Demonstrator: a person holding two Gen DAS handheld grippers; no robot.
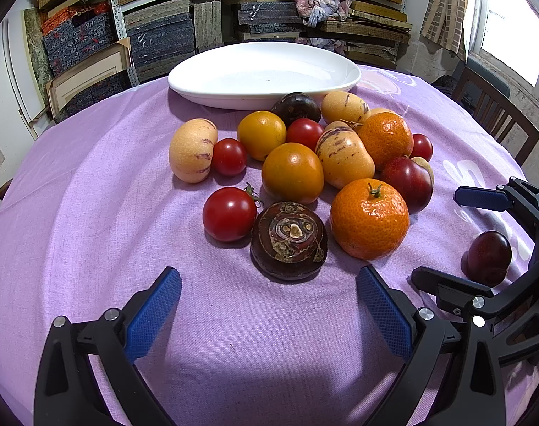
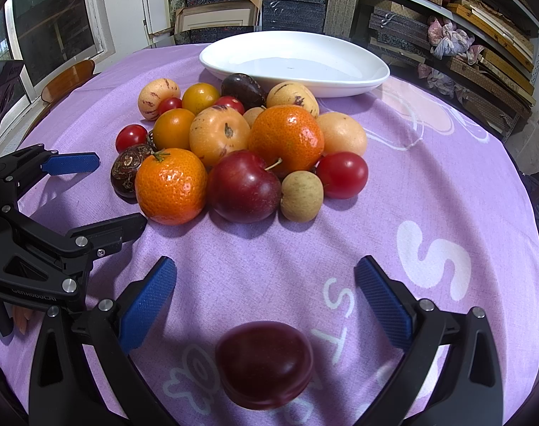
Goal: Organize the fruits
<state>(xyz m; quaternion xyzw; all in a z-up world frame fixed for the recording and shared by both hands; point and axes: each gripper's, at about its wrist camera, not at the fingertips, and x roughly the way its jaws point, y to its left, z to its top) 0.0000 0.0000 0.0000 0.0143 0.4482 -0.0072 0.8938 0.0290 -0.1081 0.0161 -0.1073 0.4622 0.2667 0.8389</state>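
Observation:
A pile of fruit lies on the purple cloth: tangerines (image 1: 370, 218) (image 2: 171, 186), red tomatoes (image 1: 229, 214), striped pepino melons (image 1: 192, 150), a red plum (image 2: 244, 186), a brown longan (image 2: 301, 196) and a dark mangosteen (image 1: 289, 240). An empty white plate (image 1: 265, 72) (image 2: 294, 60) stands behind the pile. My left gripper (image 1: 269, 314) is open, just short of the mangosteen. My right gripper (image 2: 265, 307) is open, with a lone dark red plum (image 2: 264, 364) (image 1: 488, 258) lying on the cloth between its fingers, untouched.
The round table's purple cloth (image 1: 74, 230) has white printed letters on its right side (image 2: 432, 259). Shelves of stacked boxes (image 1: 163, 28) stand behind the table. Wooden chairs (image 1: 496, 113) stand at the table's edges, and windows are at the sides.

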